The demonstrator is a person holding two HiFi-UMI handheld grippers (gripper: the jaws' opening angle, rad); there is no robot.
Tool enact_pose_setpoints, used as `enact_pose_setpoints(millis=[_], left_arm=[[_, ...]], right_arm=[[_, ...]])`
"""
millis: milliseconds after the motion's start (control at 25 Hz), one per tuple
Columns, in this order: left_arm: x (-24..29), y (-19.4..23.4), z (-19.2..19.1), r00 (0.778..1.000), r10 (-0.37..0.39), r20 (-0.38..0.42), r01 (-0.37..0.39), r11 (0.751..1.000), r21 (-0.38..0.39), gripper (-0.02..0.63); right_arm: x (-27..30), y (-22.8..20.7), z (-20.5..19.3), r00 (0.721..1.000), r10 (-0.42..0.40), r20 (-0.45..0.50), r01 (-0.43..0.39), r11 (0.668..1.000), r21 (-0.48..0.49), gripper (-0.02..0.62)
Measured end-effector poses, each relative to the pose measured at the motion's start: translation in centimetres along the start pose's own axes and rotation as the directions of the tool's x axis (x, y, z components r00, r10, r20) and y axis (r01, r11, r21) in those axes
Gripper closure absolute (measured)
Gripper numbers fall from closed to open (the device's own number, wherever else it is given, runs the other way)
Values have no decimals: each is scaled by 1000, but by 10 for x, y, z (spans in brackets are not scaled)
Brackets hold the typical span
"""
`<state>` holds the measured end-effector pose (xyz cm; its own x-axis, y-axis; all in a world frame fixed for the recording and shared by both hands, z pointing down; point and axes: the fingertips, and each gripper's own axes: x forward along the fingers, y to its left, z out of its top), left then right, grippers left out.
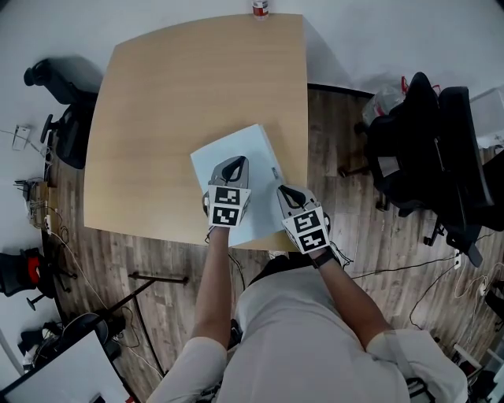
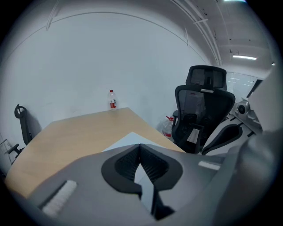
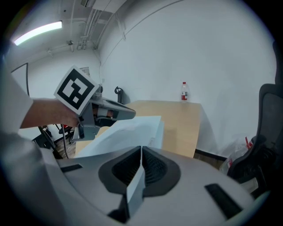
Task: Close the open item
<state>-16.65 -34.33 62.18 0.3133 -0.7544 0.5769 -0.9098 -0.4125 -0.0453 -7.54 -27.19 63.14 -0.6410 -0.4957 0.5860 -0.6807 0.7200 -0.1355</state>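
Note:
A flat white book-like item [image 1: 240,149] lies at the near edge of the wooden table [image 1: 181,86]; it shows as a pale wedge [image 2: 128,139] in the left gripper view and as a thick white slab [image 3: 132,128] in the right gripper view. It looks nearly flat, and I cannot tell if a cover is still lifted. My left gripper [image 1: 236,162] rests over its near middle, jaws shut tip to tip [image 2: 140,145]. My right gripper [image 1: 283,190] hovers at the item's right edge, jaws also shut [image 3: 141,148]. The left gripper [image 3: 112,110] appears in the right gripper view, above the item.
A small bottle with a red label [image 1: 261,8] stands at the table's far edge. Black office chairs [image 1: 429,149] crowd the floor to the right, and another dark chair [image 1: 67,118] sits at the left. Cables trail across the wooden floor.

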Motion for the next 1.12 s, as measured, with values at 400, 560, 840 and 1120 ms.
enact_pose_setpoints(millis=[400, 560, 840, 1120], left_arm=[[13, -2, -25, 998, -30, -57, 29, 1000, -11, 597], [15, 1, -31, 997, -34, -71, 33, 999, -15, 597], [21, 0, -41, 995, -47, -88, 45, 999, -29, 597], [32, -6, -57, 988, -67, -138, 68, 998, 2, 597]], right_arm=[[14, 0, -10, 999, 7, -35, -6, 1000, 24, 580], [18, -1, -14, 999, 7, -46, -5, 999, 48, 580], [25, -7, -27, 998, -1, -70, 6, 998, 66, 580], [32, -9, -36, 996, -14, -90, 21, 997, 69, 580]])
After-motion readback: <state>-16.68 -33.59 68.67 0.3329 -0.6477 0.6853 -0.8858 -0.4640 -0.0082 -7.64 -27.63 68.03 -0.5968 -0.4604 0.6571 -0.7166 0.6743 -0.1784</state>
